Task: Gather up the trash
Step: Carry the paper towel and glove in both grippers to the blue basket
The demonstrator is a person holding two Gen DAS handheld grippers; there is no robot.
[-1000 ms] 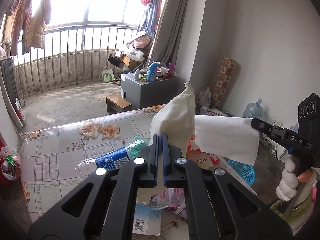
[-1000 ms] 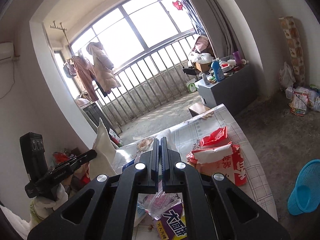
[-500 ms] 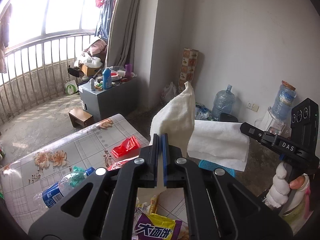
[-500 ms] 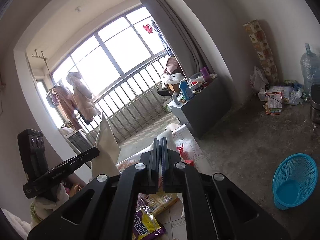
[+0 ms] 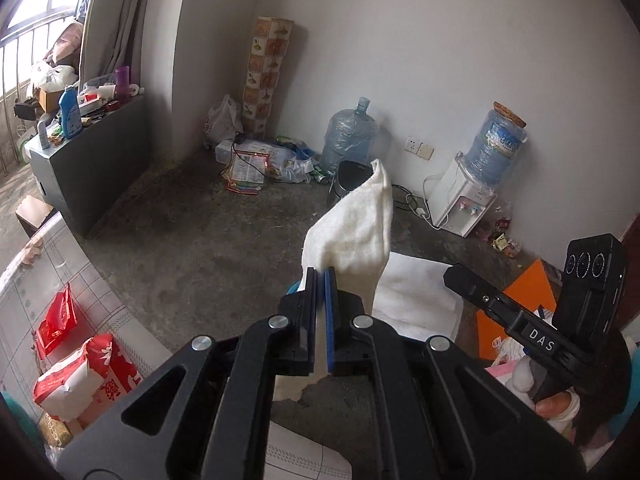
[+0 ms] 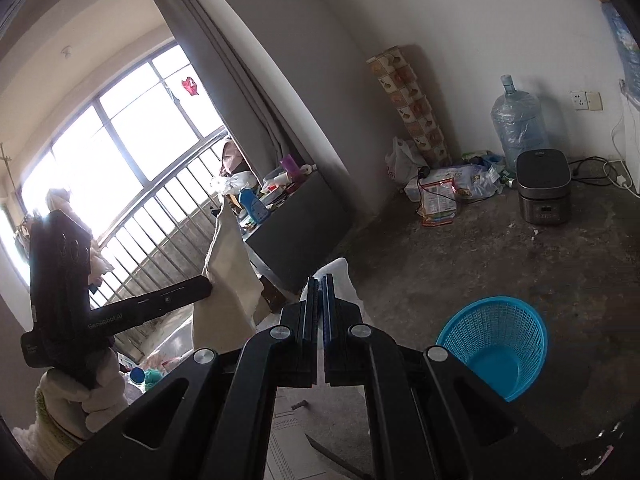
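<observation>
My left gripper (image 5: 320, 272) is shut on a cream paper towel (image 5: 352, 232) that stands up from its fingertips. Just to its right, my right gripper (image 5: 450, 274) holds a second white paper towel (image 5: 416, 296), which hangs flat beside the first. In the right wrist view, my right gripper (image 6: 320, 278) is shut on that white towel (image 6: 338, 276), of which only a corner shows. My left gripper (image 6: 208, 288) is at the left with its cream towel (image 6: 228, 276). A blue mesh basket (image 6: 496, 340) stands empty on the concrete floor, below and right of the right gripper.
The table's edge (image 5: 60, 264) with a flowered cloth and red snack bags (image 5: 80, 376) is at lower left. A grey cabinet (image 5: 92, 160), a water jug (image 5: 352, 136), a dispenser (image 5: 460, 200), a rice cooker (image 6: 542, 184) and floor litter (image 5: 256, 164) line the walls.
Both views have swung away from the window and table toward the floor and far wall. Each gripper still holds its paper towel. The blue basket now looks larger and nearer in the right wrist view.
</observation>
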